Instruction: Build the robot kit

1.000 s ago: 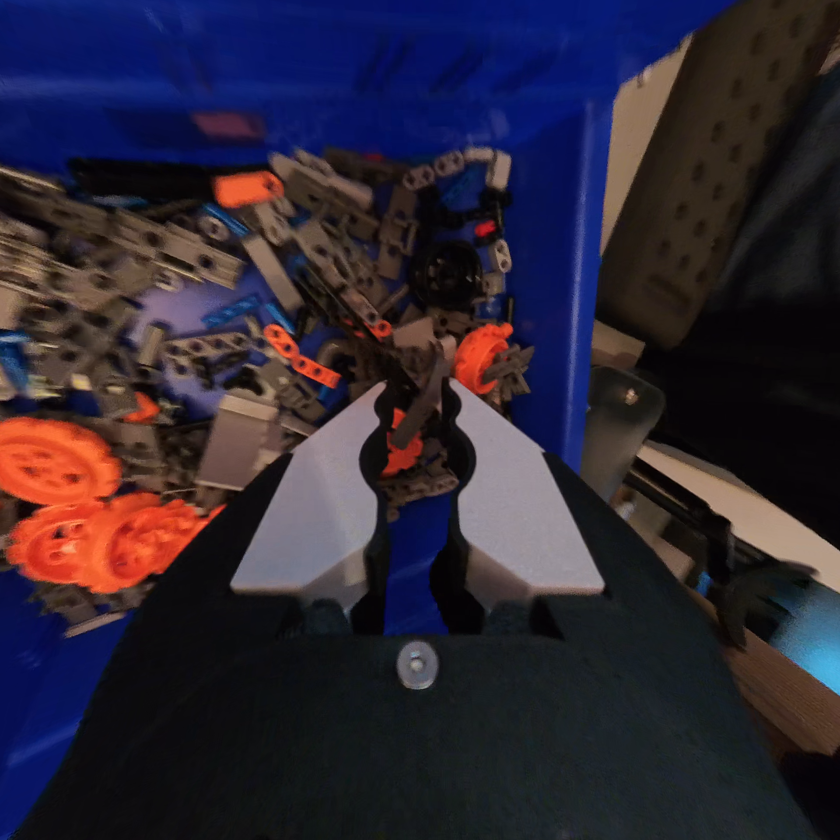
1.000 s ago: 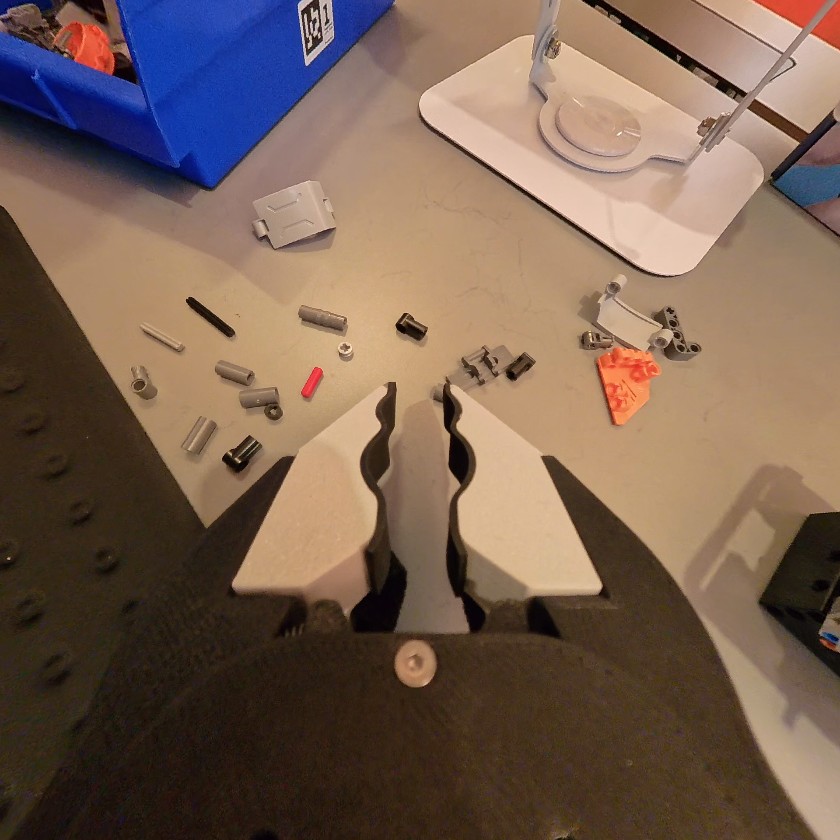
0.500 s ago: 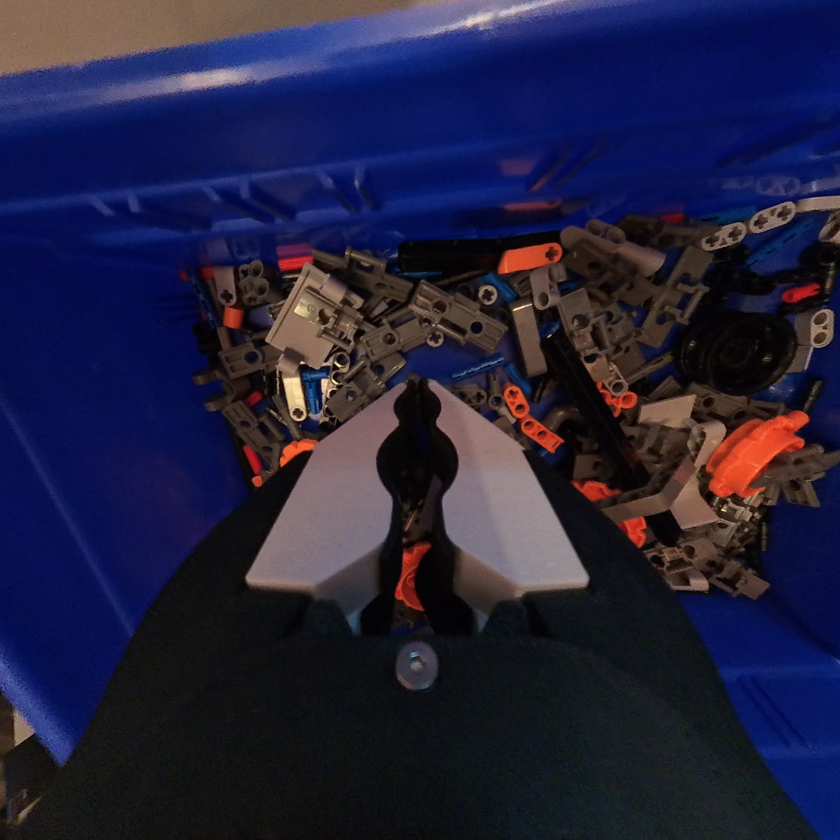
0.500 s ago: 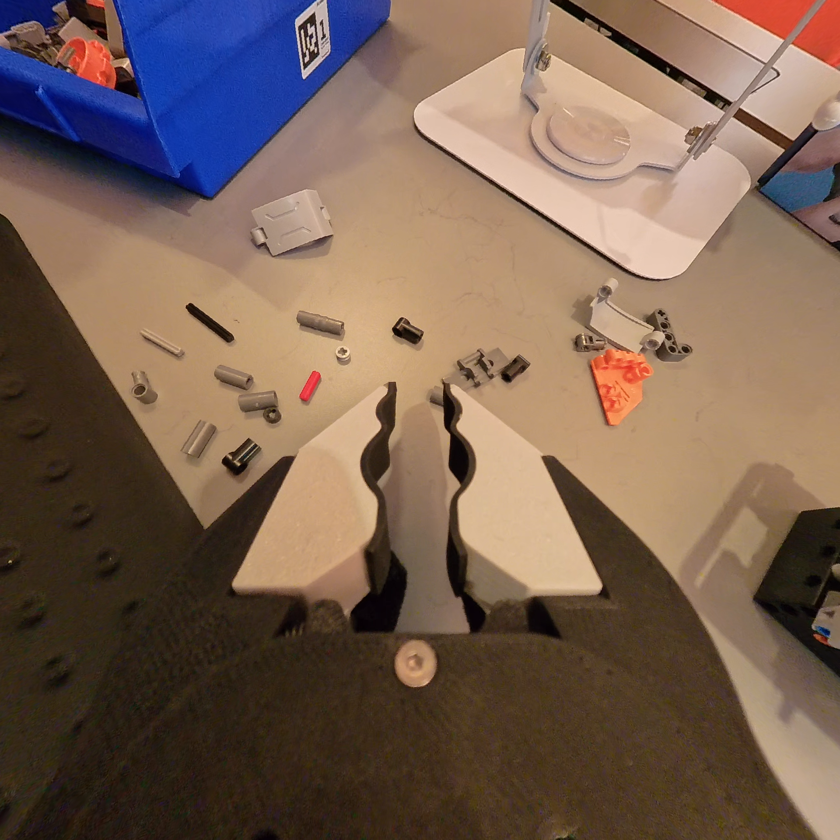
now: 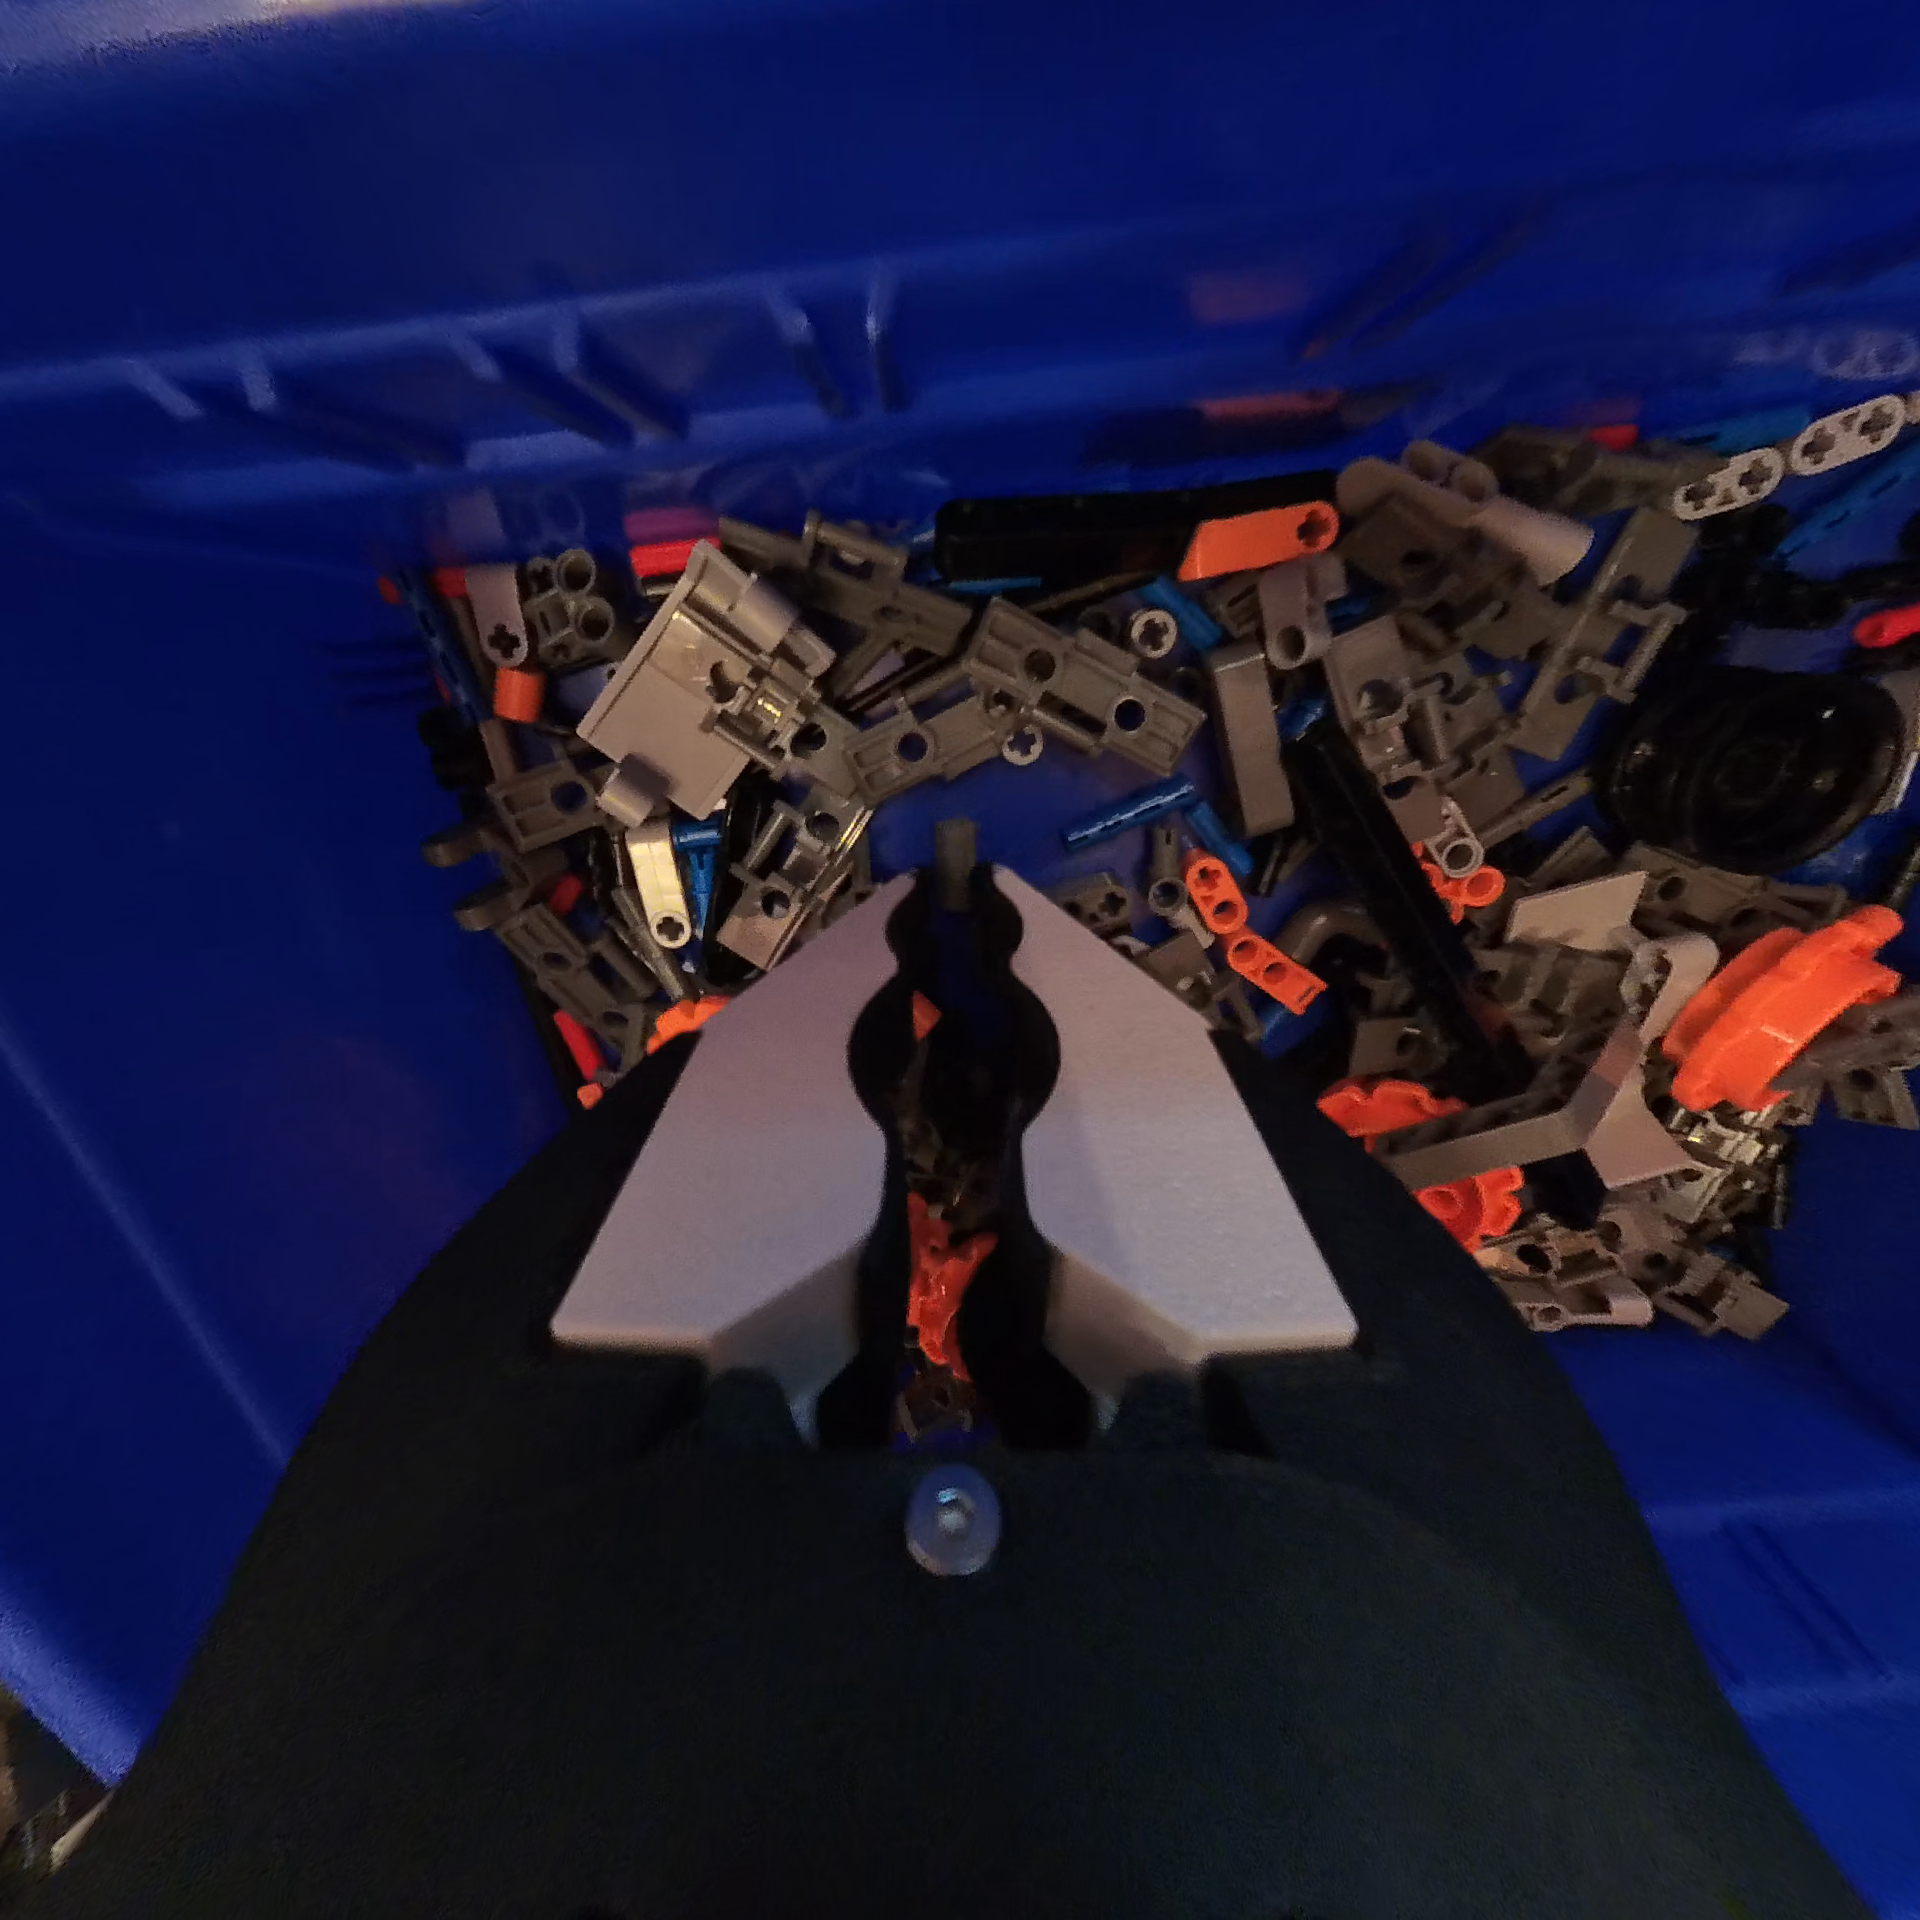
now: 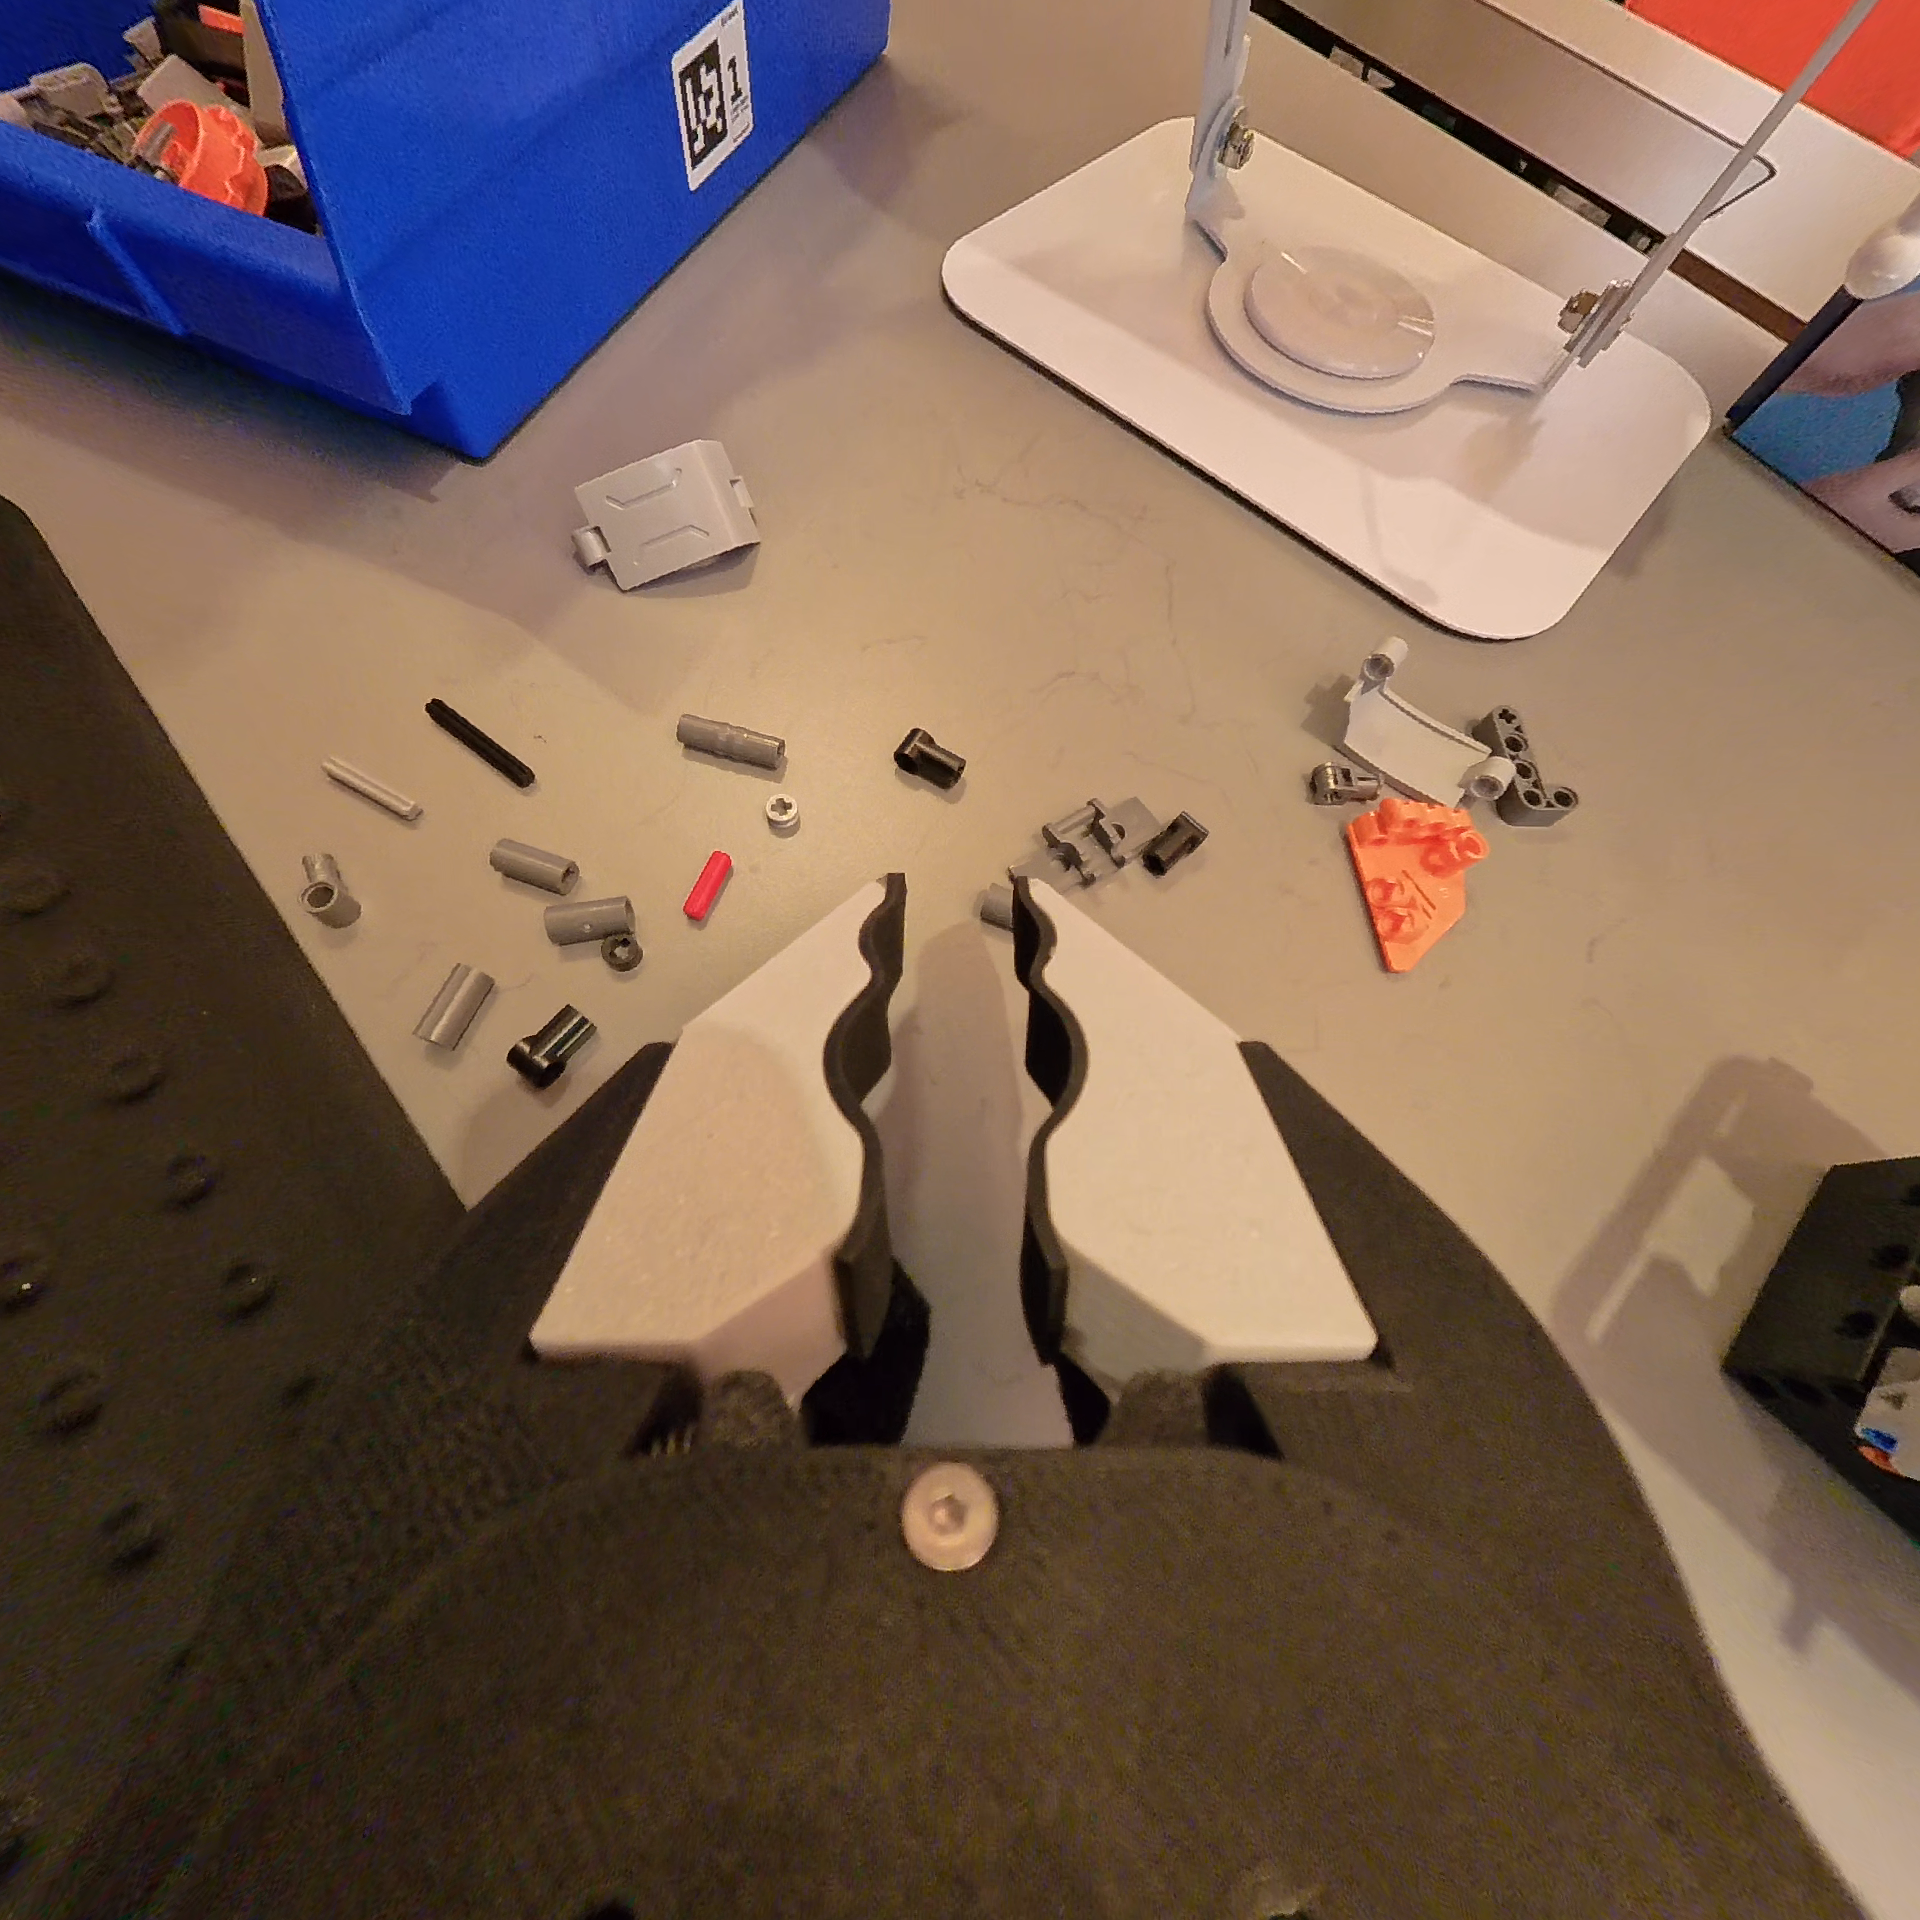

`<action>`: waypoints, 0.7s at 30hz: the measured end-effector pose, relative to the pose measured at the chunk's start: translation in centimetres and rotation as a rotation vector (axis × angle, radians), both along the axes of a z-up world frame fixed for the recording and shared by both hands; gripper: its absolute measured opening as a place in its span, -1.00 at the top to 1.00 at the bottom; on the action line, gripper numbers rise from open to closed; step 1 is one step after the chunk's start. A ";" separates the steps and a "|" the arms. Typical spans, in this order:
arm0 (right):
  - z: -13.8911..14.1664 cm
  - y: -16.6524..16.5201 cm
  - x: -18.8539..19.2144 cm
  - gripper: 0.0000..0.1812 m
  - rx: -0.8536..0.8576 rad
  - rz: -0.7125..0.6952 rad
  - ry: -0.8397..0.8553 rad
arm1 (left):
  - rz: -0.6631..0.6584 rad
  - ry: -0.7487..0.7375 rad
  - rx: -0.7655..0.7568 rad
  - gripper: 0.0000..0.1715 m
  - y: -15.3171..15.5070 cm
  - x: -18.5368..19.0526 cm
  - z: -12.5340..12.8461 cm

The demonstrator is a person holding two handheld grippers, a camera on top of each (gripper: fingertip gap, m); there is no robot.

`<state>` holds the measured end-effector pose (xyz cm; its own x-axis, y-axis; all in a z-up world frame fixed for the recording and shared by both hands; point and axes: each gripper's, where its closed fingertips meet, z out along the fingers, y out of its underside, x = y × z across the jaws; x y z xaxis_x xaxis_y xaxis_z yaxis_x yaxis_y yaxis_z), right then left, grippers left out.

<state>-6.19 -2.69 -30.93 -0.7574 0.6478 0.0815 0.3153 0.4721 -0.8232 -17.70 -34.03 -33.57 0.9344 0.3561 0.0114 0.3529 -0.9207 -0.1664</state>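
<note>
My left gripper (image 5: 956, 883) is inside the blue bin (image 5: 260, 935), just above a pile of grey, black, blue and orange building parts (image 5: 1039, 707). Its jaws are shut on a small dark grey piece (image 5: 954, 844) that sticks out past the tips. My right gripper (image 6: 958, 894) hovers over the grey table, jaws a little apart and empty. A grey connector cluster (image 6: 1091, 836) lies just beyond its right tip, a red pin (image 6: 709, 884) to the left. The bin also shows in the right wrist view (image 6: 499, 239) at the far left.
Small pins and sleeves lie scattered on the table, with a grey panel (image 6: 665, 514), a black connector (image 6: 928, 761) and an orange wedge plate (image 6: 1411, 883). A white stand base (image 6: 1351, 468) is at the back right, a black block (image 6: 1839, 1320) at the right edge. The gap from one gripper's tips to the other's is roughly 35 cm. The red pin (image 6: 709, 884) sits 5 cm or so from the ends of my right fingers.
My left gripper moved left across the bin and its jaws closed from slightly apart to shut on the grey piece. My right gripper has barely drifted.
</note>
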 end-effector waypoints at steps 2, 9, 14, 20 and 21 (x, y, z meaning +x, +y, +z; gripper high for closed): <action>0.0 0.0 0.0 0.81 -0.003 -0.002 0.000 | 0.007 -0.003 0.019 0.93 0.2 0.0 0.0; 0.1 0.0 0.0 0.80 -0.004 -0.003 0.000 | 0.003 -0.036 0.117 0.93 1.6 2.3 4.7; -0.1 0.0 0.0 0.80 0.004 -0.001 -0.005 | -0.183 -0.065 0.328 0.94 8.9 8.3 12.2; -0.1 0.0 -0.1 0.81 0.006 -0.005 -0.002 | -0.346 -0.122 0.439 0.93 20.0 16.5 11.5; 0.0 0.1 -0.1 0.81 0.002 -0.007 0.001 | -0.338 -0.098 0.419 0.93 21.0 16.7 10.5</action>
